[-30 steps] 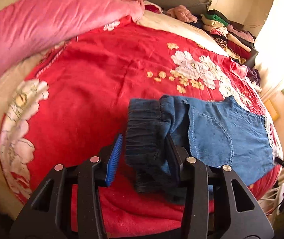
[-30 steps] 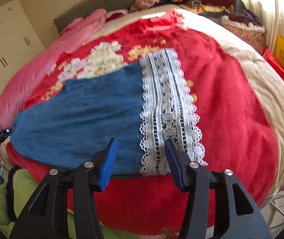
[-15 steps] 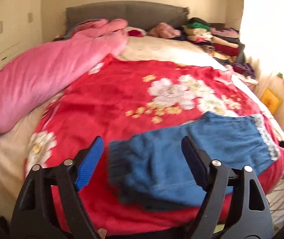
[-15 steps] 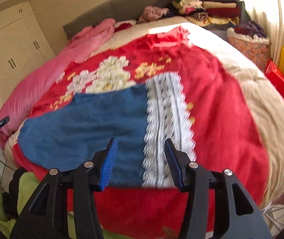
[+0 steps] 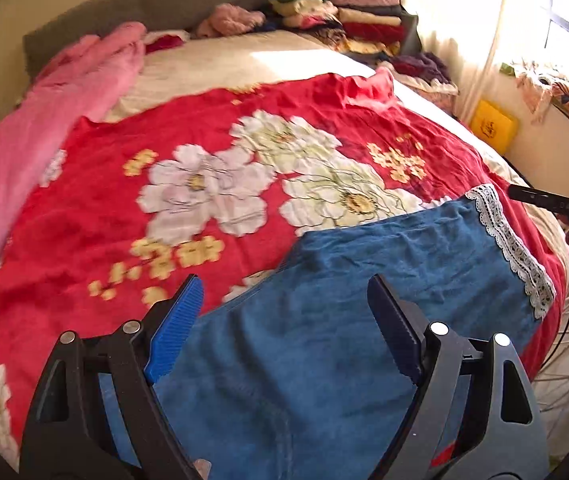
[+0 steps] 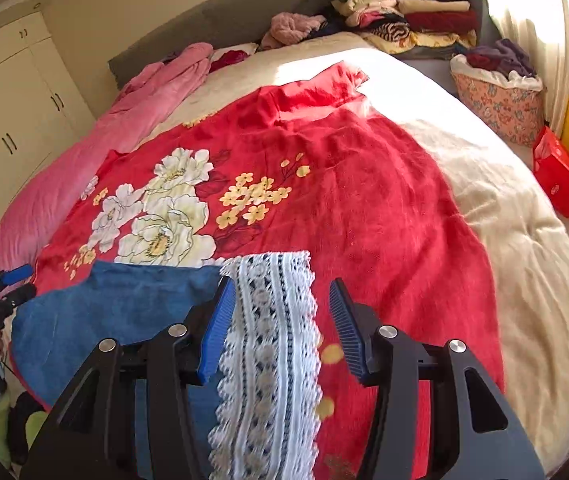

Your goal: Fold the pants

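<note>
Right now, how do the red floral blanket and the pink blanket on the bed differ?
The red floral blanket carries white and yellow flowers; the pink blanket is plain. The red floral blanket lies spread flat under the blue pants; the pink blanket lies bunched along the bed's side, bearing nothing. Both rest on the cream bedcover.
</note>
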`<action>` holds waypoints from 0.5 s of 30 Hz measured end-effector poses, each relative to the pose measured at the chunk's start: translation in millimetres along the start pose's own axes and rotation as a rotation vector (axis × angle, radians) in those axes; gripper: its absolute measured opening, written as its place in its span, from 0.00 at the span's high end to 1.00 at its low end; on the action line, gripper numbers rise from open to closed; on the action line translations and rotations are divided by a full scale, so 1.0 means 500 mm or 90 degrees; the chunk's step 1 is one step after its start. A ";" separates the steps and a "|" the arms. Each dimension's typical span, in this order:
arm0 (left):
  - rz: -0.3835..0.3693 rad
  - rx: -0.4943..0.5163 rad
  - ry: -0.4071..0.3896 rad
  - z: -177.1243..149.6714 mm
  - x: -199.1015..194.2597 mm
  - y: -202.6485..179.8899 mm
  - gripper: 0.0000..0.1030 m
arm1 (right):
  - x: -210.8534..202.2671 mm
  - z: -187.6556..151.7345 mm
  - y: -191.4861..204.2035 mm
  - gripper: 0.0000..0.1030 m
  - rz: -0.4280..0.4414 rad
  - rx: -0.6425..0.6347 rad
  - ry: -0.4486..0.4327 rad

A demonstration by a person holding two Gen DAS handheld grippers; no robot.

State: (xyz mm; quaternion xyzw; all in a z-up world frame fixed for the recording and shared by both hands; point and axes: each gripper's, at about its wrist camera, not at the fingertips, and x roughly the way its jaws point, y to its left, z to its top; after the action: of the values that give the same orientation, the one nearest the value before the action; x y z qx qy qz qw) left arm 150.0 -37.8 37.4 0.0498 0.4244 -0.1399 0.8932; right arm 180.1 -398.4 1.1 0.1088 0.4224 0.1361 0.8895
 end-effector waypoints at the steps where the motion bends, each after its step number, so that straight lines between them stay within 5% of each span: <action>1: -0.015 -0.005 0.017 0.008 0.030 -0.001 0.25 | 0.017 0.005 -0.005 0.54 0.007 -0.002 0.011; 8: -0.059 -0.033 0.068 0.027 0.152 0.010 0.25 | 0.098 -0.001 -0.010 0.55 0.040 -0.022 0.059; 11: -0.109 -0.073 0.100 0.025 0.192 0.016 0.28 | 0.103 -0.012 -0.007 0.65 0.061 -0.030 0.054; 15: -0.126 -0.056 0.112 0.014 0.200 -0.006 0.95 | 0.075 -0.020 0.004 0.82 0.097 -0.039 0.022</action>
State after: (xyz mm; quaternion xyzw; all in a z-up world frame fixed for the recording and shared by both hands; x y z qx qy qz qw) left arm 214.2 -62.9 -35.2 -0.0195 0.5095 -0.2033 0.8359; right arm 194.7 -383.4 -31.6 0.1106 0.4240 0.2180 0.8721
